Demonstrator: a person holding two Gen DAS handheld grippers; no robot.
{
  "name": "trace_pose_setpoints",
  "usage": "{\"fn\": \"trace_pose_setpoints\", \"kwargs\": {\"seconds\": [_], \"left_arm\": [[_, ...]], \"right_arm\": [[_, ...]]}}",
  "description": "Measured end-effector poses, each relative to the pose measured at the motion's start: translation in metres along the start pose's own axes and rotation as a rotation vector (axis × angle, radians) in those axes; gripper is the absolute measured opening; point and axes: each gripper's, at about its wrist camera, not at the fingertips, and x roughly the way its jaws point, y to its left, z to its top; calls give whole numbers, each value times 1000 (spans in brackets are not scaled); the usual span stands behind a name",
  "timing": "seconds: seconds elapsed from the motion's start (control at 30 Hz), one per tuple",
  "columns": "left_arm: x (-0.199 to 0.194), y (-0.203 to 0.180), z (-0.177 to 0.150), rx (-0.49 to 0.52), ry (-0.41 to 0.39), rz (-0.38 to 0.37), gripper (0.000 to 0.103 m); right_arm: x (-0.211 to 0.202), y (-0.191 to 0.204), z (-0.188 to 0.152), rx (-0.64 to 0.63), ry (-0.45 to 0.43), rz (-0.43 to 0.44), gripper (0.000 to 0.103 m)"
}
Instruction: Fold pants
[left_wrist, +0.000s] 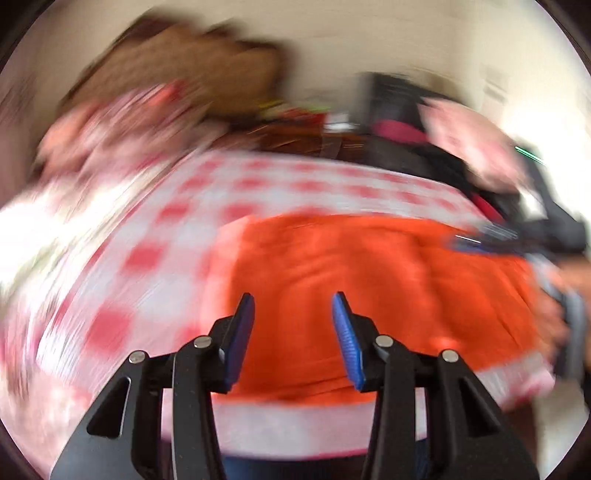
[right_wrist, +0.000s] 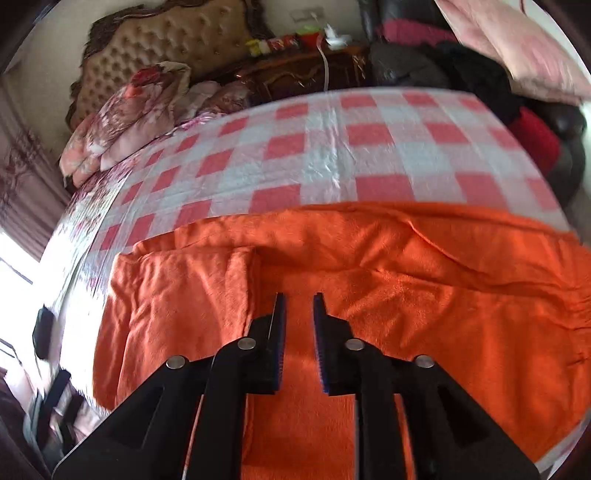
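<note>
The orange pants lie spread flat on a bed with a red-and-white checked sheet, a folded flap at their left end. In the blurred left wrist view the pants lie ahead. My left gripper is open and empty, above the pants' near edge. My right gripper is open a narrow gap and empty, just above the pants' middle. The right gripper also shows at the right edge of the left wrist view, over the pants' far right end.
Floral pillows and a tufted headboard are at the bed's far left. A dark wooden nightstand with small items stands behind. Dark and red clothes and a pink pillow are piled at the far right.
</note>
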Motion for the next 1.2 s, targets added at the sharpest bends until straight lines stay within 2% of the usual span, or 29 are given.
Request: {"fn": "trace_pose_setpoints", "kwargs": {"seconds": [0.03,0.07,0.1,0.2,0.27,0.3,0.37,0.4,0.43,0.53,0.57,0.63,0.7,0.77,0.87,0.93,0.97,1.1,1.2], "left_arm": [[2,15,-1,-29,30,24,40],[3,28,-4,-46,54,38,29],[4,38,-6,-73,84,30,26],[7,50,-10,-160,115,-68,25],[11,48,-10,-173,119,-84,25],[17,43,-11,-146,130,-83,24],[31,35,-14,-79,175,-19,19],[37,37,-18,-60,195,32,18],[37,37,-29,-56,198,56,19],[37,42,-31,-31,187,87,28],[36,42,-31,-18,180,104,28],[31,45,-29,-28,157,127,26],[24,48,-26,-48,129,92,25],[26,45,-27,-21,140,65,25],[35,48,-30,-25,172,79,29],[29,58,-25,-75,145,133,28],[24,62,-23,-79,123,150,28],[-1,78,-16,-96,37,173,29],[-8,82,-19,-102,29,172,30]], "right_arm": [[-4,11,-6,-47,-5,9,19],[-4,21,-11,-89,-4,13,19],[-3,34,-19,-147,1,9,20],[8,55,-34,-247,27,-28,23],[16,60,-42,-271,47,-43,23],[19,59,-46,-277,55,-50,23],[32,60,-56,-312,119,-92,24],[29,60,-59,-322,89,-99,27],[27,60,-61,-332,92,-115,35],[26,60,-65,-357,76,-138,45],[27,60,-65,-374,71,-158,50],[27,60,-64,-387,73,-167,53],[28,60,-62,-385,76,-179,57],[29,61,-61,-400,68,-199,61],[30,57,-60,-377,64,-202,66],[31,52,-59,-341,66,-192,68],[31,51,-59,-339,62,-199,73],[33,48,-57,-343,59,-215,79],[35,43,-55,-315,68,-212,85]]}}
